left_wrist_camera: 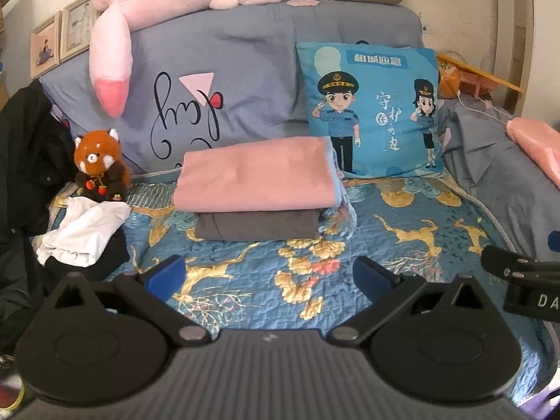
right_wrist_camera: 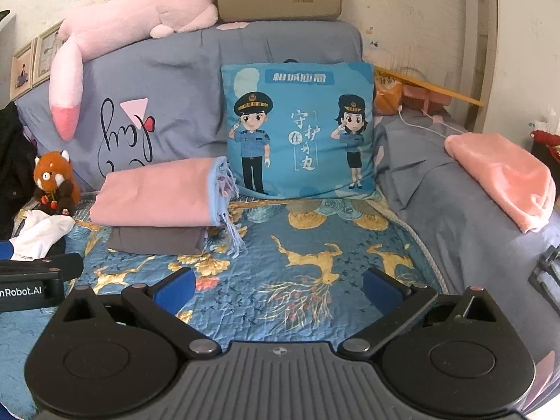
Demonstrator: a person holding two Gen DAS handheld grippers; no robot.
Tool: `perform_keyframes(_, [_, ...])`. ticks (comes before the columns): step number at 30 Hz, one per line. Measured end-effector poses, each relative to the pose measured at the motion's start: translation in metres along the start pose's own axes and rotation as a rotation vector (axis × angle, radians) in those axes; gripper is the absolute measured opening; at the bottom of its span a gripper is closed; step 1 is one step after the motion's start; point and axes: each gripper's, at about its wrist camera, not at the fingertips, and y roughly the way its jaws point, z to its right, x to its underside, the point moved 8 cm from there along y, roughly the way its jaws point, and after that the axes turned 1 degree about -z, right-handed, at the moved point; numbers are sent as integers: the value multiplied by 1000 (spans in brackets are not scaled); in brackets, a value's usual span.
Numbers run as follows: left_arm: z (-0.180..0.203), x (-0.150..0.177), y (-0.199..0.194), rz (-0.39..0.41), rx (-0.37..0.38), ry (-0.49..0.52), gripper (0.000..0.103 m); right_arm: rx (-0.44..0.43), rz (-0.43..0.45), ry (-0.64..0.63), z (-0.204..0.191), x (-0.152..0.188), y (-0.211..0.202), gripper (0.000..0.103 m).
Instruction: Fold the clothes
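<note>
Bedding fills both views: a blue quilt (left_wrist_camera: 350, 231) with gold deer covers the bed, backed by a grey pillow (left_wrist_camera: 217, 70) and a blue cushion (left_wrist_camera: 378, 112) printed with two cartoon officers. Both grippers hover low over the quilt with nothing between their fingers; the left gripper (left_wrist_camera: 267, 274) has its jaws spread wide, and so does the right gripper (right_wrist_camera: 278, 287), which sits just to the left one's right. Near the pillow sits one stack of two folded pieces: a pink cloth (left_wrist_camera: 255, 175) lying squarely on a grey cloth (left_wrist_camera: 257, 225), with a fringed pale edge showing at the stack's right side. Those two look finished. Still unfolded, at the bed's left edge beside a red panda toy (left_wrist_camera: 99, 164), lies one crumpled white garment (left_wrist_camera: 82, 231) resting on something black (left_wrist_camera: 108, 262); whether that black piece is a second garment I cannot tell. A dark jacket (left_wrist_camera: 24, 161) hangs or lies further left. One folded pink towel (right_wrist_camera: 504, 178) rests well apart on the grey sheet at the right. By my judgement this is the pause between items: the next move calls for the left gripper to swing over to the white garment, pinch an edge, and draw it onto the bare quilt in front of the stack so both grippers can spread it flat. One pink plush (left_wrist_camera: 168, 3) lies atop the pillow
</note>
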Motion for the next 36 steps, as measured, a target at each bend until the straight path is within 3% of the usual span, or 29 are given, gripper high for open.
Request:
perform_keyframes(16, [-9, 1, -10, 1, 30, -86, 103, -9, 23, -31, -5, -2, -13, 103])
perform_keyframes(21, [-13, 9, -10, -42, 2, -108, 103, -11, 17, -38, -7, -1, -13, 103])
perform_keyframes(26, [-15, 11, -11, -40, 21, -136, 103, -16, 9, -36, -9, 1, -12, 103])
perform_keyframes(30, [-17, 10, -14, -20, -25, -119, 103, -29, -6, -28, -9, 2, -10, 103])
perform_keyframes(36, [-13, 7, -15, -12, -19, -106, 103, -34, -24, 1, -4, 4, -8, 103])
